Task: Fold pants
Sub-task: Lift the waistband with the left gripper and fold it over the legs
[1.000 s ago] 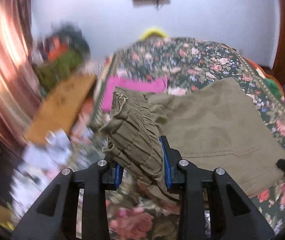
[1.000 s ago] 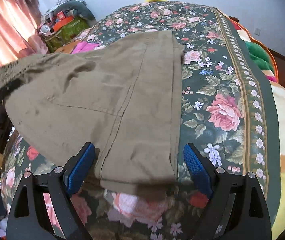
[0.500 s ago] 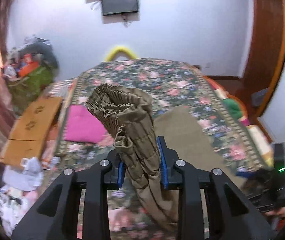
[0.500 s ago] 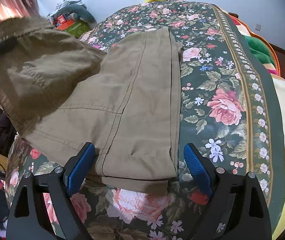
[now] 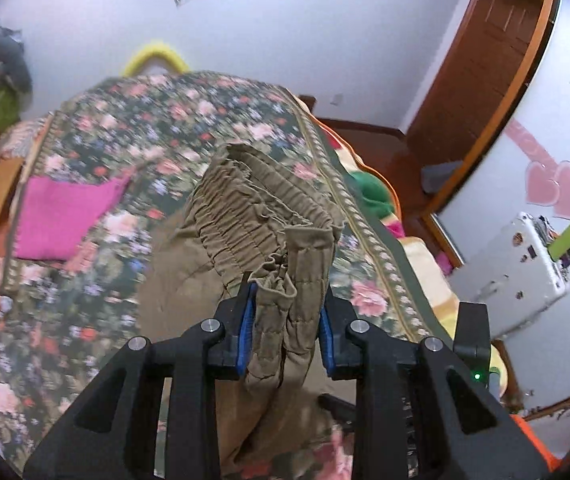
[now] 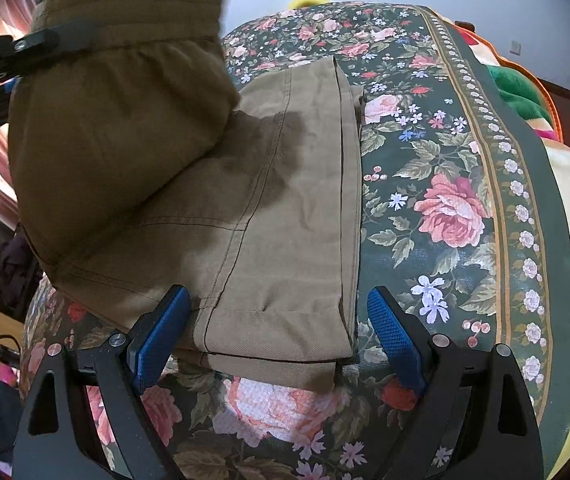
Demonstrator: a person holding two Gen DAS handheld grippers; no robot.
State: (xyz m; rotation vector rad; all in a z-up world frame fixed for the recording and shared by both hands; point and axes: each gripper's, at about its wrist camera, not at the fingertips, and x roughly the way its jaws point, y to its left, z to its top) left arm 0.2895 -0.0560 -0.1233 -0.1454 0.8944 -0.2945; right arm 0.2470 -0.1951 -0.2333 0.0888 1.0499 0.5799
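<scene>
My left gripper (image 5: 285, 330) is clamped on the gathered elastic waistband of the olive-brown cotton pants (image 5: 265, 236), its blue pads pressing the bunched cloth from both sides and holding that end up off the bed. My right gripper (image 6: 277, 336) stands wide apart, one blue pad on each side of the hem end of the pants' legs, which lies flat on the dark floral bedspread (image 6: 445, 208); the pads touch nothing.

Only the right view shows the legs lying doubled and straight, with the raised waist end hanging over them at the upper left. Only the left view shows the ruffled waistband up close, and farther off a magenta cloth (image 5: 65, 216) lying on the bed, a yellow curved headboard rail (image 5: 157, 56) and a brown wooden door (image 5: 485, 64).
</scene>
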